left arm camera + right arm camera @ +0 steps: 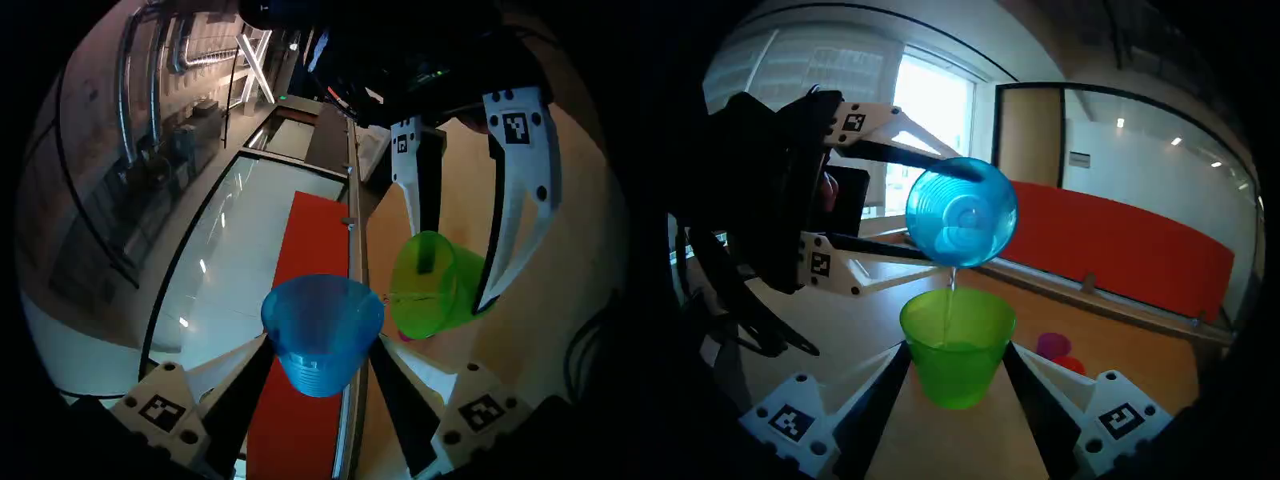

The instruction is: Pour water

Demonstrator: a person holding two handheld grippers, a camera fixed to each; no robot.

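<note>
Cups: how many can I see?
4: translucent blue plastic cup in left gripper, translucent green plastic cup in right gripper, purple cup and red cup on wooden table; others may be hidden.

In the left gripper view – rolled on its side, peering along its own fingers [212, 376], tight on the blue cup [322, 332], green cup [432, 284] just beyond. In the right gripper view – level, close behind the green cup, facing the blue one above. Shares both cups, wooden table [560, 280], red panel [316, 240].
</note>
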